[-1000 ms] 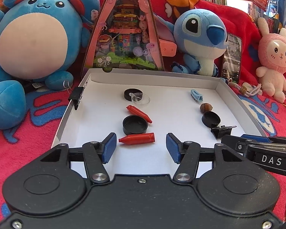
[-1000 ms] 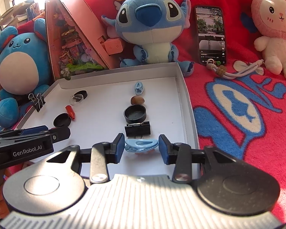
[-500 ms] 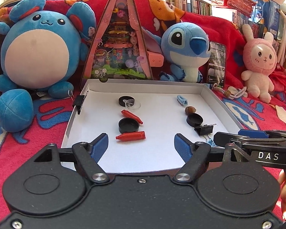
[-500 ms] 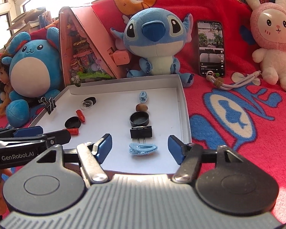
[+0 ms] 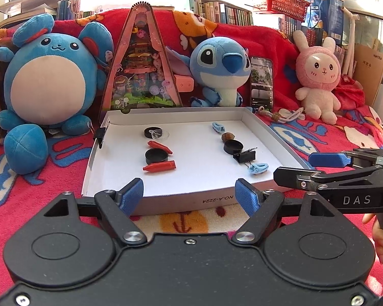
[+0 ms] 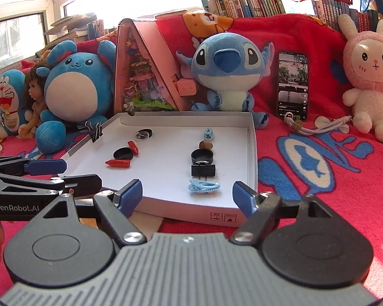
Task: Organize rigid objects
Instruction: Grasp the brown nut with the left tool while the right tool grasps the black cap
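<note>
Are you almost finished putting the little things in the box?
Looks nearly done. The white box holds two neat rows: red caps and black lids on one side, blue clips and the binder clip on the other. Both grippers are empty, jaws opening. Nothing loose shows outside.

Red blanket (image 6: 306,178) under white tray (image 6: 251,153)

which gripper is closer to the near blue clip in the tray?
Right. The right gripper sits just in front of the blue clip, jaws opening, empty. The left gripper is off to the clip's left, nearer the red pieces.
</note>
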A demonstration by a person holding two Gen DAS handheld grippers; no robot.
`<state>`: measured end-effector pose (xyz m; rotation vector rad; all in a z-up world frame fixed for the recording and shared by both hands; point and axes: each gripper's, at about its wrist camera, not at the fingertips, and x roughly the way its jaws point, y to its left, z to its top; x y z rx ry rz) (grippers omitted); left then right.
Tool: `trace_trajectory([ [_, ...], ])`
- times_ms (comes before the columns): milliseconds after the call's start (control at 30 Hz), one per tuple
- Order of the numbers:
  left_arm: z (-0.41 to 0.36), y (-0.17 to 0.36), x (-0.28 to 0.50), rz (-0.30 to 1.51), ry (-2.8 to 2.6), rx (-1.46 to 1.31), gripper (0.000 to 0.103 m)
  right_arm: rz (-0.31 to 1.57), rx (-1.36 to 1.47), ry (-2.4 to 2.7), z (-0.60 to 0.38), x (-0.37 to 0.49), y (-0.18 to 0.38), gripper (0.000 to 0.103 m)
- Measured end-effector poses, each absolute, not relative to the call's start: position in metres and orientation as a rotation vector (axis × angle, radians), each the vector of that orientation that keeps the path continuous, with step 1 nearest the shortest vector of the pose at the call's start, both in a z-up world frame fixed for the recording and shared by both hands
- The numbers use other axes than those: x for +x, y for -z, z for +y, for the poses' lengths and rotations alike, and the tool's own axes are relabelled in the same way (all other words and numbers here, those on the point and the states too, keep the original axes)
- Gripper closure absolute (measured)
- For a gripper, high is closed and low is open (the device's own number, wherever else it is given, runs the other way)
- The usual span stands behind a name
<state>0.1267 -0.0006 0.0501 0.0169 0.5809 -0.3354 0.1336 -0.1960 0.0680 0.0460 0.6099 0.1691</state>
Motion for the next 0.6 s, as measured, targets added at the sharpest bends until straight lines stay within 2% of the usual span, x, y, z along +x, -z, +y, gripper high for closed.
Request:
trace_trajectory([
  [600,0.008,-0.037,0.085,0.641,0.393,0.012,0.025,0.610,-0.063,-0.205,-0.202,0.092,-0.059,0.015],
])
